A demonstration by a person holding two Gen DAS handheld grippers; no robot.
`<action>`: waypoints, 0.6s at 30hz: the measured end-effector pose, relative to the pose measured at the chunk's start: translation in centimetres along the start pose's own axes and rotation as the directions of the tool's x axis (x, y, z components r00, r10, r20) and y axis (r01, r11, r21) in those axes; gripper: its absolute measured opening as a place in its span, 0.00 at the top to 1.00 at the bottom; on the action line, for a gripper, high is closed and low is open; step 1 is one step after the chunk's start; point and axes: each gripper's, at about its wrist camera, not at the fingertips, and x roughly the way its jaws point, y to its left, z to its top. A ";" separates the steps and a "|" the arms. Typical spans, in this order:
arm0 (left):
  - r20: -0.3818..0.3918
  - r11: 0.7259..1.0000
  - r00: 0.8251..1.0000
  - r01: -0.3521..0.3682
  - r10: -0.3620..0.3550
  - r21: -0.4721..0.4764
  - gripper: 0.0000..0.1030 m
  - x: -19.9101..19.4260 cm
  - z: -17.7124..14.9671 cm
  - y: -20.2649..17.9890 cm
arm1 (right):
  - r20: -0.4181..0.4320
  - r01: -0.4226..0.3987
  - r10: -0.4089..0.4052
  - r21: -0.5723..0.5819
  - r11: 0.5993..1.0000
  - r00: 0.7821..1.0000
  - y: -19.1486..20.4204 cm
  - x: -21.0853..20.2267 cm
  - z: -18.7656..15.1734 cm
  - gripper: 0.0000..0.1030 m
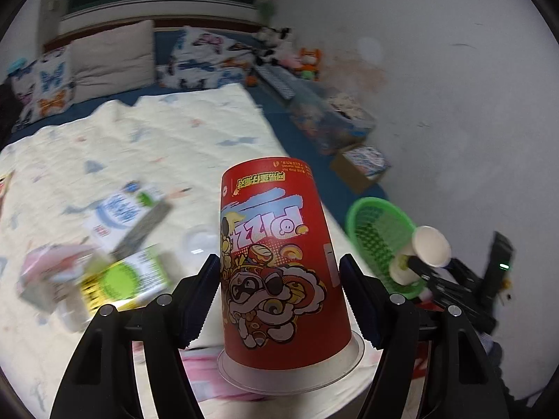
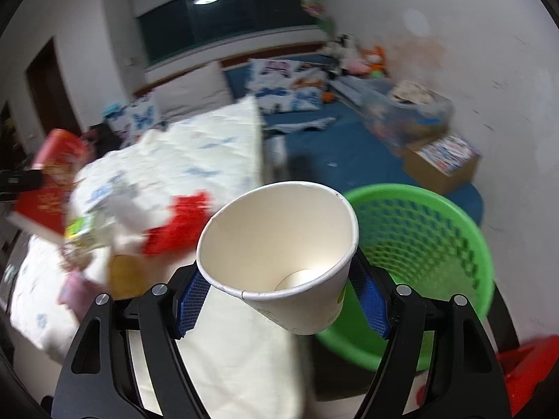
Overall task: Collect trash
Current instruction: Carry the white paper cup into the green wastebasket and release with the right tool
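My left gripper (image 1: pixel 279 300) is shut on a red printed paper cup (image 1: pixel 276 265), held upside down with its white lid at the bottom, above the cream quilt. My right gripper (image 2: pixel 281 300) is shut on an empty white paper cup (image 2: pixel 279 244), its mouth tilted toward the camera, just left of the green mesh trash basket (image 2: pixel 429 251). In the left wrist view the basket (image 1: pixel 377 234) stands to the right with the right gripper and white cup (image 1: pixel 429 248) over it. The red cup also shows at far left in the right wrist view (image 2: pixel 49 185).
Blurred cartons (image 1: pixel 125 216) and wrappers (image 1: pixel 122 279) lie on the quilt (image 1: pixel 157 146) left of the red cup. Red and white litter (image 2: pixel 174 220) lies on the quilt in the right view. Cardboard boxes (image 2: pixel 443 160) and toys line the white wall. Pillows (image 1: pixel 111 59) lie at the bedhead.
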 end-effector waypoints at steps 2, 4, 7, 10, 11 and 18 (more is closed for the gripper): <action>-0.010 1.000 1.000 0.027 -0.027 0.015 0.35 0.9 0.6 -1.4 | -0.029 0.037 -0.036 0.034 0.999 0.999 -2.4 1.0 -0.2 0.27; -0.020 0.998 0.999 0.047 -0.046 0.032 0.35 2.0 1.1 -2.8 | -0.060 0.079 -0.076 0.057 0.995 0.995 -4.2 2.1 -0.7 0.27; -0.049 0.995 0.996 0.083 -0.080 0.052 0.35 4.4 2.0 -4.9 | -0.107 0.119 -0.109 0.088 0.989 0.988 -6.7 3.7 -1.7 0.27; -0.076 0.991 0.991 0.114 -0.109 0.069 0.35 6.3 2.6 -6.8 | -0.138 0.126 -0.109 0.124 0.984 0.984 -8.4 4.8 -2.6 0.27; -0.080 0.990 0.990 0.118 -0.112 0.078 0.35 6.7 2.6 -7.4 | -0.146 0.129 -0.110 0.132 0.983 0.983 -8.8 5.1 -2.8 0.27; -0.126 0.978 0.983 0.151 -0.133 0.144 0.35 11.0 4.1 -11.3 | -0.175 0.134 -0.103 0.179 0.975 0.979 -10.7 5.7 -4.0 0.23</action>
